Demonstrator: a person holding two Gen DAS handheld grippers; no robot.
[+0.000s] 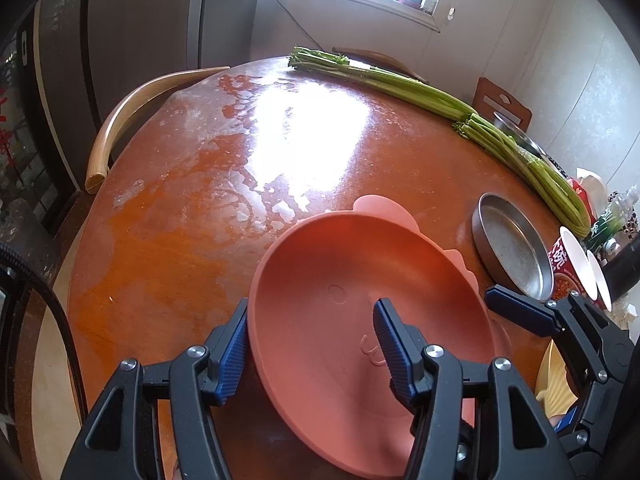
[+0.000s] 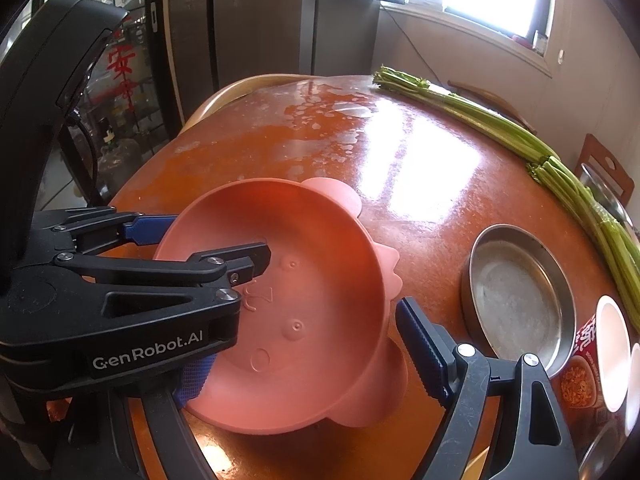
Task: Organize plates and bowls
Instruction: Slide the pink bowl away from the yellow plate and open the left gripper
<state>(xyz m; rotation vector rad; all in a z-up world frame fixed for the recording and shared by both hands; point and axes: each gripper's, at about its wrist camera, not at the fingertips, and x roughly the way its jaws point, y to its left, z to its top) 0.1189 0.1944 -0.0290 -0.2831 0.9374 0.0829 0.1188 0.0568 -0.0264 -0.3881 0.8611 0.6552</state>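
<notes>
The left jaws (image 1: 310, 346) straddle the near-left rim of the pink bowl (image 1: 360, 300): one blue pad sits outside the wall, the other inside the bowl, roughly half open. Looks like a grip on the rim, though I can't tell whether the pads really press or just sit against it. From the right wrist camera the left gripper (image 2: 200, 240) comes in from 9 o'clock, one finger reaching over the rim into the bowl (image 2: 304, 300).

The right jaws (image 2: 312, 356) are open wide around the bowl's near side. The right-hand pad (image 2: 420, 344) stands just beside the scalloped edge at 3 o'clock; the other pad is mostly hidden behind the left gripper, so no clear contact there.

The bowl sits on the red-brown table (image 1: 180, 220), near its closest edge, upright, with little ear tabs on the rim and a face moulded in the bottom.

At 2 o'clock from the bowl, near but apart, lies a shallow metal pan (image 1: 512, 246). Past it, at 3 o'clock, are a printed noodle cup (image 1: 564, 256) and white lids. Long bundles of celery (image 1: 420, 92) run along the far right edge of the table. A wooden chair back (image 1: 120, 120) curves round at 10 o'clock.
</notes>
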